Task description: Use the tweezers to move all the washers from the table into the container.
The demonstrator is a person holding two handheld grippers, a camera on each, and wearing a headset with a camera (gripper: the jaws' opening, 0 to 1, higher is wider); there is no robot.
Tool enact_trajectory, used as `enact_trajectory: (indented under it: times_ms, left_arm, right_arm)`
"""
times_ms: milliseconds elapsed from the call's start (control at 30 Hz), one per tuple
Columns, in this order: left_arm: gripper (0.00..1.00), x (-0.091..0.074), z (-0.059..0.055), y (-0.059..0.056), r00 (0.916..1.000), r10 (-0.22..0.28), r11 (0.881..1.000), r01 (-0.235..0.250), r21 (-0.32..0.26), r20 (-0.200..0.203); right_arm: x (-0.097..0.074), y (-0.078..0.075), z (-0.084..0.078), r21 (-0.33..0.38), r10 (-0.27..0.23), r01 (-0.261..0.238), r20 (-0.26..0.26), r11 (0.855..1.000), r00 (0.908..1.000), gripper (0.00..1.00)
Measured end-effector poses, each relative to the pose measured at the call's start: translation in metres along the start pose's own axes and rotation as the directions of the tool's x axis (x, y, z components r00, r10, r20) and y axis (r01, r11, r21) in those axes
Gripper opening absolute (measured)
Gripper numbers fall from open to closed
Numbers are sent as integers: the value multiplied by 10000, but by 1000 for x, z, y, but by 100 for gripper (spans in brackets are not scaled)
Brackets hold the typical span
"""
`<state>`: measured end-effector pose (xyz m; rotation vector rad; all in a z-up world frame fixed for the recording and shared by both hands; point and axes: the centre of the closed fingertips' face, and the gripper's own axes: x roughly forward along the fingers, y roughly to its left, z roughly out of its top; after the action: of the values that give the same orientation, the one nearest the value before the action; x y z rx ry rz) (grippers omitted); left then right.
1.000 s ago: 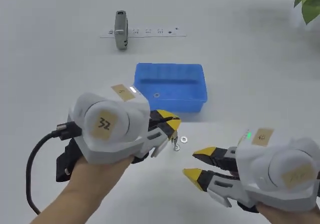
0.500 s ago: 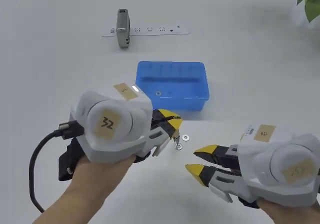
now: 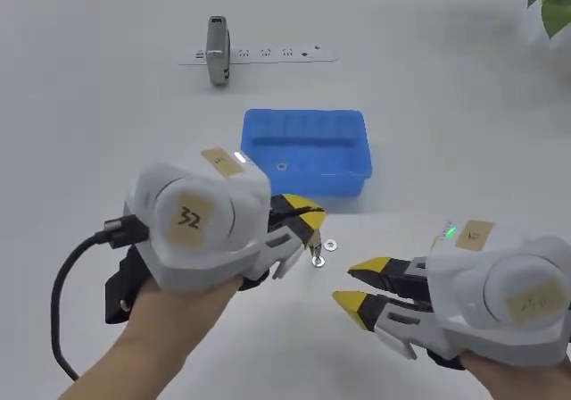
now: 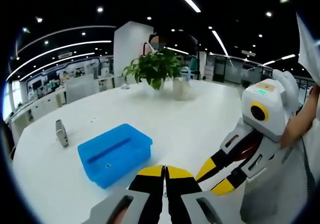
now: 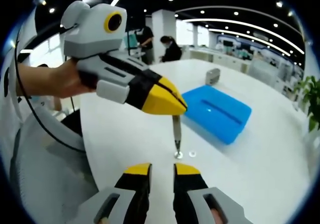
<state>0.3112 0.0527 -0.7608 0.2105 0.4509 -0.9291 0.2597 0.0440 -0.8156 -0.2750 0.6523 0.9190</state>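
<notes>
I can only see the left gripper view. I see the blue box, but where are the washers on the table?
Observer: Right under your left tongs. One washer lies free on the table.
Operator: And the tweezers?
Observer: The tweezers point down at the table, tip at a second washer. Whether they pinch it, I cannot tell.
Operator: Does my tool have a number?
Observer: Yes, a sticker on it reads 32.

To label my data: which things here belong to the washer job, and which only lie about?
Job: metal tweezers, small round metal washers, blue rectangular plastic container, left gripper.
Lying about: white power strip, grey upright block, green leafy plant.
</notes>
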Motion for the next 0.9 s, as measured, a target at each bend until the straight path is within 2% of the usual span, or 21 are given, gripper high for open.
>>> enact_trajectory:
  times_ms: [67, 333, 500, 700, 800, 900]
  left_arm:
    - [0, 1, -2, -1, 10000, 22, 9999, -21, 136, -74]
    - [0, 0, -2, -3, 9999, 86, 9999, -88, 148, 89]
    - [0, 1, -2, -6, 9996, 65, 9995, -73, 292, 262]
    - [0, 3, -1, -4, 9986, 153, 9995, -166, 264, 505]
    - [0, 3, -4, -4, 9993, 145, 9991, -159, 401, 356]
    - [0, 5, -11, -5, 9999, 109, 9990, -112, 427, 87]
  right_arm:
    - [0, 0, 0, 3, -5, 5, -7, 10000, 10000, 13]
    - [1, 0, -1, 31, 12, -11, -23, 10000, 10000, 13]
    - [1, 0, -2, 58, 9, -9, -13, 10000, 10000, 13]
    - [1, -1, -3, 121, 8, -8, -24, 9999, 10000, 13]
    - [1, -1, -2, 134, 8, -8, -10, 9999, 10000, 13]
    - [2, -1, -3, 149, 1, 0, -20, 9999, 10000, 13]
